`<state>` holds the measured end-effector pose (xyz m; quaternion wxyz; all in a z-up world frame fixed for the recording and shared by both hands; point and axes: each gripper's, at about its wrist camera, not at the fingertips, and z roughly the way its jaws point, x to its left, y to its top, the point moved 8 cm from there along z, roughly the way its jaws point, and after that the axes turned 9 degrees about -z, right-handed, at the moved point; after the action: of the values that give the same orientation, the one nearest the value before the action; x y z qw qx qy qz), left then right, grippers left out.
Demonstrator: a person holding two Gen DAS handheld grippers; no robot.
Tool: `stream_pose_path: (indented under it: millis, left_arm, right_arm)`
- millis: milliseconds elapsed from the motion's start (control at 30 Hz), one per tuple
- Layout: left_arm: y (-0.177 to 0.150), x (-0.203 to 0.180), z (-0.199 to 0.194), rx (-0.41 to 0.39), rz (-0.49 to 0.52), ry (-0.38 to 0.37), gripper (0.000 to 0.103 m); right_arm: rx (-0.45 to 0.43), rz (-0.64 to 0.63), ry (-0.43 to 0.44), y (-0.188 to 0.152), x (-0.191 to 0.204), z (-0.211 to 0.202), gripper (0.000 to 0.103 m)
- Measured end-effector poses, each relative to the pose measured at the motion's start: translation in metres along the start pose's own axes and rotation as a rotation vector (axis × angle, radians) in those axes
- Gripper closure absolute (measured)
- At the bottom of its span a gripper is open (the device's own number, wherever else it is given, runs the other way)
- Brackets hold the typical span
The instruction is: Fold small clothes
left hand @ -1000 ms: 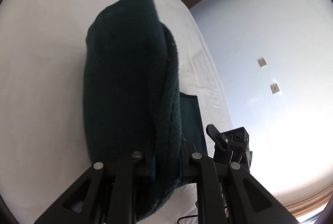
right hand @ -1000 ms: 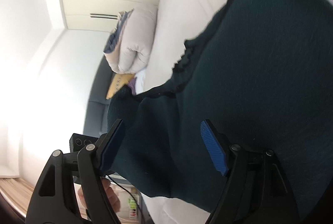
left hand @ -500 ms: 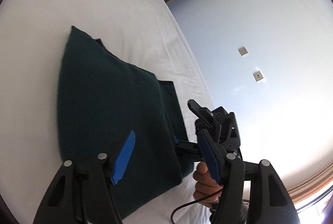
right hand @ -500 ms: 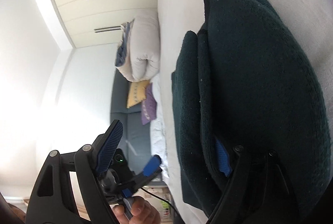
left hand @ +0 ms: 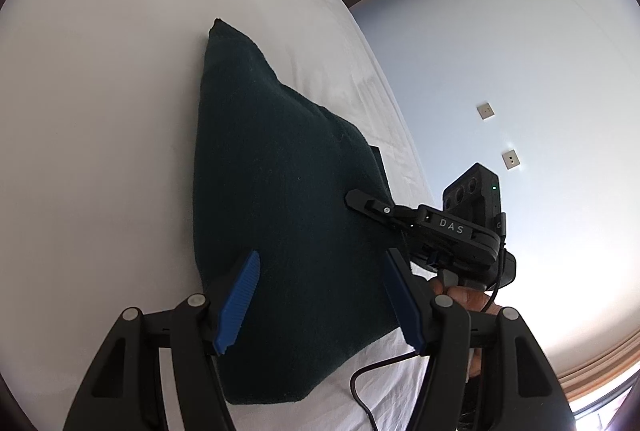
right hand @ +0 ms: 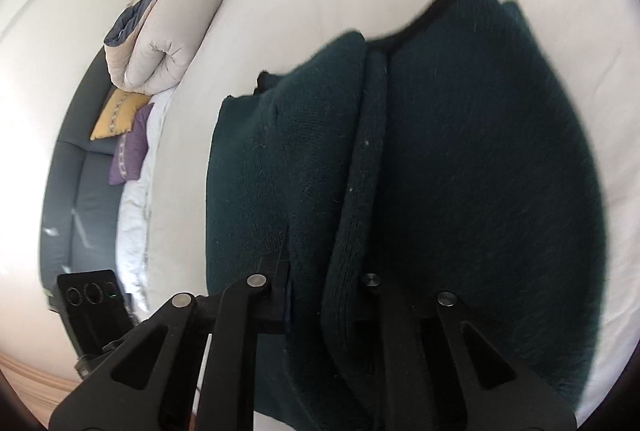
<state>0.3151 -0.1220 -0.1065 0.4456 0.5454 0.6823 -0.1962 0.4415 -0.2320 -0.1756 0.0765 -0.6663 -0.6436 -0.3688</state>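
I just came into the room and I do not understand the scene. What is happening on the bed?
A person with a gripper in each hand is folding a dark green knitted garment on a white bed. The right gripper has just been closing and now pinches layers of the garment. The left gripper stands open above the folded cloth and holds nothing. A rolled duvet lies farther along the bed.

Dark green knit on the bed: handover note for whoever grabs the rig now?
Left gripper: open, empty, above the near end of the dark green knit.
Right gripper: jaws just closed, shut on the knit's folded layers.
Knit lies on the white bed, folded into a stack of layers.
Done: at least one fold.
Left: final fold or tidy-up; judge by eye.
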Motion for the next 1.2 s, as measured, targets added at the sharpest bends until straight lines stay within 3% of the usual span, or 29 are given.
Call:
stream_pose_path:
  millis: [200,367,433,533,800,933,1033,1133,1200]
  left_arm:
    - [-0.004,-0.024,0.011,0.020,0.037,-0.006,0.038]
    - [-0.009,-0.039,0.027,0.034,0.087,0.014,0.038]
    - [-0.013,-0.038,0.037,0.049,0.084,0.019,0.038]
    - [-0.018,-0.039,0.042,0.053,0.112,0.046,0.038]
    - [-0.017,-0.045,0.040,0.033,0.205,0.127,0.038]
    - [-0.025,-0.035,0.041,0.048,0.233,0.164,0.036]
    - [-0.023,-0.034,0.039,0.035,0.235,0.171,0.036]
    - [-0.018,-0.034,0.032,0.001,0.245,0.187,0.036]
    - [-0.014,-0.037,0.028,-0.029,0.264,0.204,0.036]
  right_arm:
    - [-0.053,-0.079,-0.039,0.011,-0.007,-0.041,0.091]
    - [-0.074,-0.041,-0.049,0.010,-0.041,-0.072,0.091]
    - [-0.033,-0.019,-0.035,0.005,-0.059,-0.066,0.091]
    - [-0.062,0.035,0.005,0.004,-0.083,-0.059,0.091]
    - [-0.094,0.014,-0.021,0.006,-0.090,-0.071,0.091]
    - [-0.099,0.072,0.090,0.001,-0.099,-0.061,0.090]
    - [-0.111,0.108,0.105,-0.006,-0.096,-0.071,0.080]
    - [-0.165,0.097,0.010,-0.014,-0.095,-0.103,0.038]
    - [-0.252,0.046,-0.014,-0.019,-0.081,-0.129,0.038]
